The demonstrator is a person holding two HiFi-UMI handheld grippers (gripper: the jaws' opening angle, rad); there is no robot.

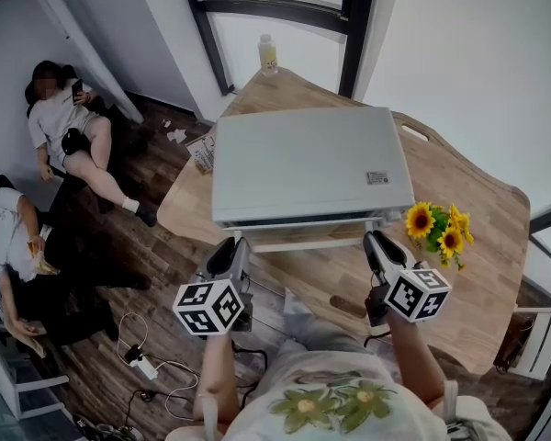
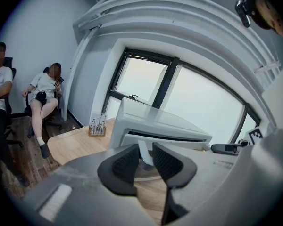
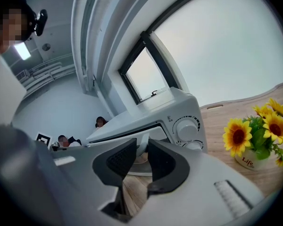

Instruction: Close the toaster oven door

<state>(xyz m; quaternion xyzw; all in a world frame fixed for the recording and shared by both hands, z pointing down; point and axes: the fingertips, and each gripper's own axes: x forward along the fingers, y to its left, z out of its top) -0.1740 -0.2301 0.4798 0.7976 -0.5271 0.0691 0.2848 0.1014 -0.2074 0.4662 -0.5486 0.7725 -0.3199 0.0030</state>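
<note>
A: While the toaster oven (image 1: 308, 159) sits square in the middle of the wooden table (image 1: 482, 274), its door (image 1: 305, 237) is not shut. The top edge tips out toward the person, and a dark slit shows under the oven's top.

B: And both tools are right on it! The left gripper (image 1: 230, 246) is at the door's left end, the right gripper (image 1: 376, 240) at its right end, on the side of the control knobs (image 3: 185, 126).

A: Look at the left gripper view: the jaws stand narrow, with a white upright of the door handle (image 2: 144, 154) pinched between the black pads.

B: Same story in the right gripper view. A white piece of that handle fills the gap, pads pressing on it from both sides.

A: Two clamps on one handle, then, and both tools angle slightly downward.

B: Off to the right, a pot of sunflowers (image 1: 438, 231) stands near the oven's front corner, just beside the right gripper.

A: A small bottle (image 1: 268, 55) stands at the table's far edge by the window, and a seated person (image 1: 69, 122) is off to the left, well apart from the table.
</note>
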